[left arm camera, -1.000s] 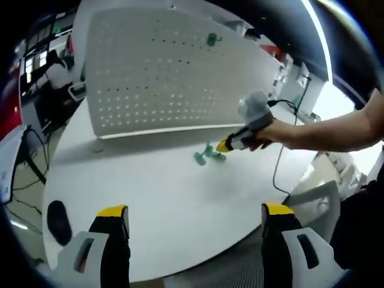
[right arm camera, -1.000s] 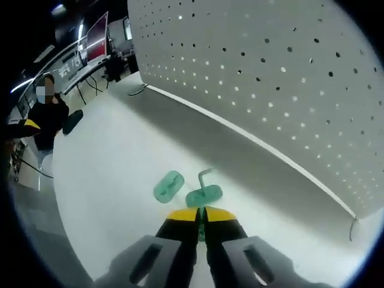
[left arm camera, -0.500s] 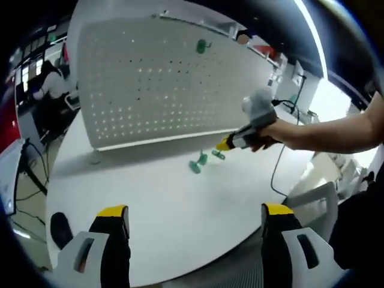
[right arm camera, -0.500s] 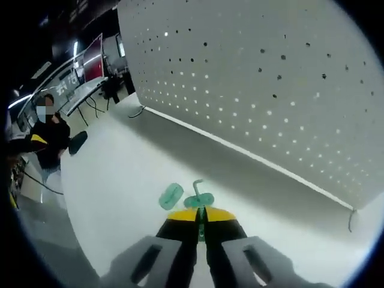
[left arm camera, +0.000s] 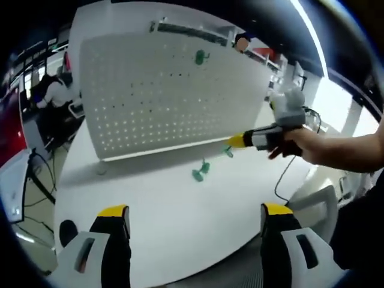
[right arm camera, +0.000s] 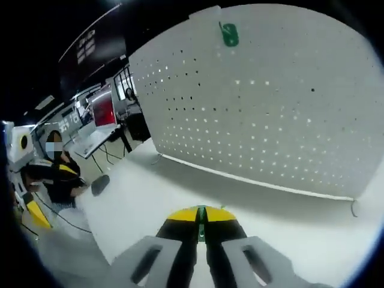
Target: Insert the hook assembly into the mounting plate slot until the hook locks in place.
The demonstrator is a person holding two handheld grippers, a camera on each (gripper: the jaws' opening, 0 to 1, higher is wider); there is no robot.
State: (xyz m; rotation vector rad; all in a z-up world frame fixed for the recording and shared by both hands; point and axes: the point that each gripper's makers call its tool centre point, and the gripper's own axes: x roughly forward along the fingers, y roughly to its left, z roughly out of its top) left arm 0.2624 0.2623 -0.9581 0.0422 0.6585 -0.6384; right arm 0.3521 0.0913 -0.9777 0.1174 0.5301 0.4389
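A white pegboard plate (left arm camera: pixel 162 96) stands upright on the round white table (left arm camera: pixel 180 222), with one green hook (left arm camera: pixel 200 57) hanging near its top. A second green hook (left arm camera: pixel 200 172) lies on the table in front of it. My right gripper (left arm camera: pixel 237 141) hovers above the table right of that hook, shut on a third green hook (left arm camera: pixel 228 152). In the right gripper view the right gripper (right arm camera: pixel 201 211) faces the pegboard (right arm camera: pixel 264 120); a green sliver shows between its shut jaws, and the hung hook (right arm camera: pixel 228 35) is high up. My left gripper (left arm camera: pixel 195 211) stands open at the table's near edge.
A black mouse (left arm camera: pixel 68 231) lies at the table's left edge, also seen as the mouse (right arm camera: pixel 99 184). A cable (left arm camera: pixel 281 174) runs over the right side. A grey chair (left arm camera: pixel 318 201) stands at the right; a seated person (right arm camera: pixel 57 171) is beyond the table.
My right gripper has risen from the table with one green hook in it, leaving the other hook lying there, and now points higher at the pegboard. The left gripper stays open.
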